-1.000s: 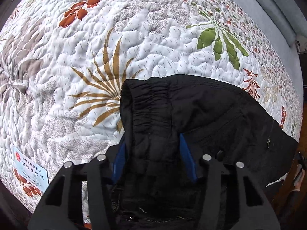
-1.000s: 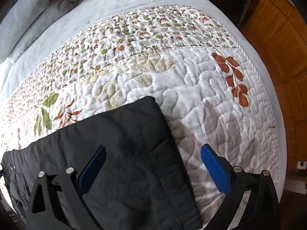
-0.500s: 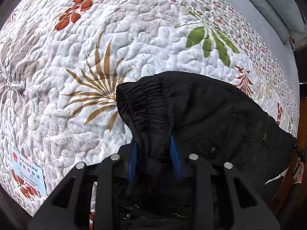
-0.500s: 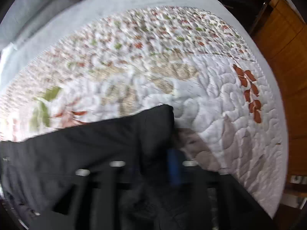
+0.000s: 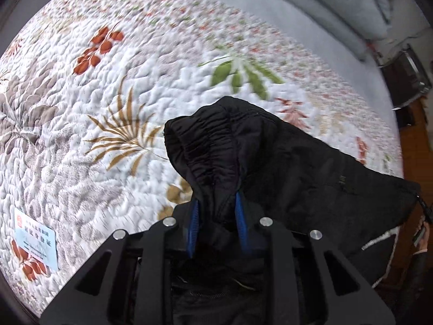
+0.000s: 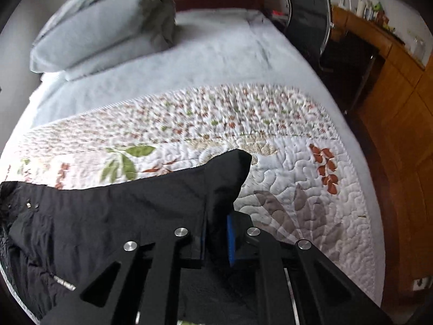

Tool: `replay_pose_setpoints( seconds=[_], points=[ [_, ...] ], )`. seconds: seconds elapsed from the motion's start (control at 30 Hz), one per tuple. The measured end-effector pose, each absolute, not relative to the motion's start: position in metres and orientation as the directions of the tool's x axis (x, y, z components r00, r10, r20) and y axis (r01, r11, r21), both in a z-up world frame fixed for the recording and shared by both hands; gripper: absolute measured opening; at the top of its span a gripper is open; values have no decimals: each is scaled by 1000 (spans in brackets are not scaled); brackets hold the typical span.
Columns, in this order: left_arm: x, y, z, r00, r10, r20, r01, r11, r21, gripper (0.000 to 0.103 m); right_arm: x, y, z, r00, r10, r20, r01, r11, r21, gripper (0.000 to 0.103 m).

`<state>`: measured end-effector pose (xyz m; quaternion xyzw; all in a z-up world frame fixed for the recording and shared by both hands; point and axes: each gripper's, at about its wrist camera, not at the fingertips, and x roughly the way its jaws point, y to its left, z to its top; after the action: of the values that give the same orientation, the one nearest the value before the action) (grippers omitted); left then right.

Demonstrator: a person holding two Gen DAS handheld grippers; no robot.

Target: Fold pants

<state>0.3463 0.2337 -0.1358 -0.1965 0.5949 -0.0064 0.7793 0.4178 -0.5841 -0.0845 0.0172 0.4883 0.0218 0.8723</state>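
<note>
Pants (image 5: 284, 162), black, lie on the quilt (image 5: 81, 135) and are lifted at both ends. Left gripper (image 5: 216, 205) is closing, its blue pads pinching the gathered waistband. Right gripper (image 6: 216, 230) is clamped on a leg corner that peaks toward 12 o'clock. Pillow (image 6: 102, 29) at 11 o'clock

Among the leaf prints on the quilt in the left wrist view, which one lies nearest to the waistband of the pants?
The tan palm frond: its tips almost meet the waistband, unlike the other leaf prints.
</note>
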Motion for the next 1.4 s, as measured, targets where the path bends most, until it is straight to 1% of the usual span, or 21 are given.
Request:
replay_pose_setpoints(
  seconds=[0.17,0.33,0.5,0.7,0.97,1.23,1.3,1.4],
  points=[
    [307,223,-108,371,-302,-878,-126,920,-370,23,368,-588,-61,601,115,-791,-55,993,103,11],
    [266,227,-94,417,-365,-833,-63,902,-427,23,313,-597,-50,647,162,-746,-61,985,161,11],
    [227,231,-90,444,-411,-796,-41,879,-476,23,260,-609,-52,678,201,-707,-52,973,227,11],
    [170,239,-88,475,-440,-762,-34,856,-516,25,204,-630,-61,694,213,-687,0,955,296,11],
    [109,256,-101,479,-438,-761,-74,844,-532,28,144,-659,-83,708,208,-675,92,920,381,11],
    [78,264,-124,475,-437,-764,-109,832,-544,32,106,-673,-121,676,202,-709,175,890,420,11],
    [74,264,-129,469,-430,-771,-112,837,-535,35,101,-676,-130,666,203,-718,189,885,425,12],
    [65,258,-135,443,-390,-807,-101,873,-477,44,96,-680,-143,646,201,-736,213,879,427,13]
  ],
)
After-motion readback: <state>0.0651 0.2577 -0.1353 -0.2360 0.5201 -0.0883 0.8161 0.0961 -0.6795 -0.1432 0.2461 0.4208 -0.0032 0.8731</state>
